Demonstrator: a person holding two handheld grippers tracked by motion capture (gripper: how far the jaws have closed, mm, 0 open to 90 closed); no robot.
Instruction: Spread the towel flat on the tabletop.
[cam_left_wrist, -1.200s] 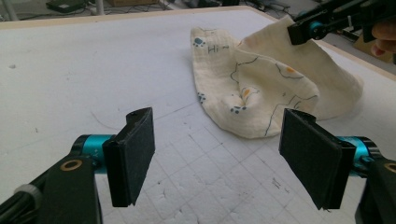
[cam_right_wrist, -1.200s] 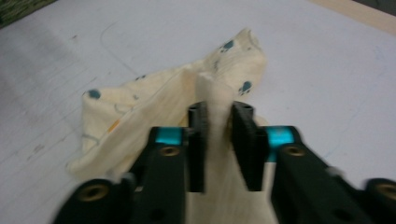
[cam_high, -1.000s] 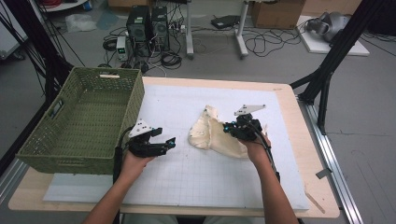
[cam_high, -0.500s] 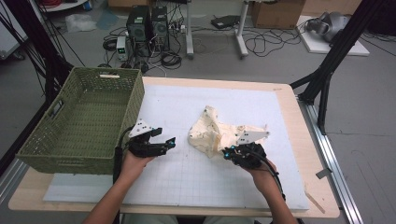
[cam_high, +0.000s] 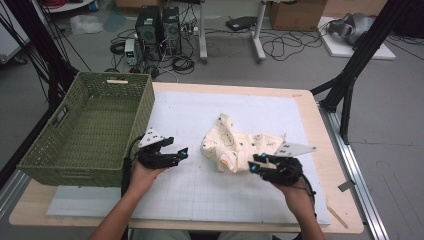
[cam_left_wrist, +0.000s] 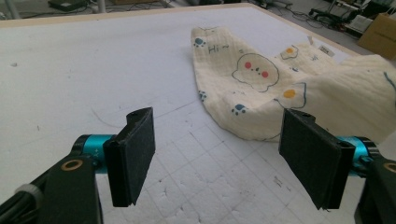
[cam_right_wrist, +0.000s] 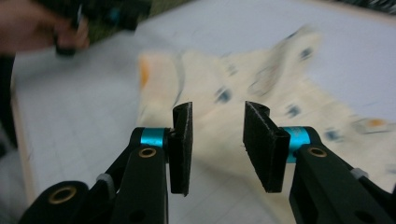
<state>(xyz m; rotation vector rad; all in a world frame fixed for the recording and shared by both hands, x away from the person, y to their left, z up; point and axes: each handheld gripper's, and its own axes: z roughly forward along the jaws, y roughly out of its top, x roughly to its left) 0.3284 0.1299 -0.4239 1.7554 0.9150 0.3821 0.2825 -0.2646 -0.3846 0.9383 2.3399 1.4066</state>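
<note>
The cloth (cam_high: 235, 146) is your landmark. It lies crumpled on the white gridded mat (cam_high: 210, 195), roughly mid-table, well right of the green wicker basket (cam_high: 85, 130). It's cream, a soft crinkled weave, printed with small cartoon faces with pink cheeks, blue paw marks, orange dots and a "Hi" in blue. One flap stands up at its left end; the rest trails off flatter to the right, with a small label near the far edge. Folds are bunched and uneven, nothing smoothed out.

Your right gripper (cam_high: 256, 166) sits at the cloth's near right edge, just touching or just off it; the high view can't settle which. Its jaws have just been opening and now stand partly apart. In the right gripper view, which is blurred, the cloth lies past the gap and nothing is pinched between the pads (cam_right_wrist: 183, 140).

Your left gripper (cam_high: 181, 152) is just left of the cloth, clear of it, between cloth and basket. Jaws are wide apart and empty; the left gripper view shows bare mat between the pads (cam_left_wrist: 133, 156) and the cloth's printed fold beyond them to the right.
</note>
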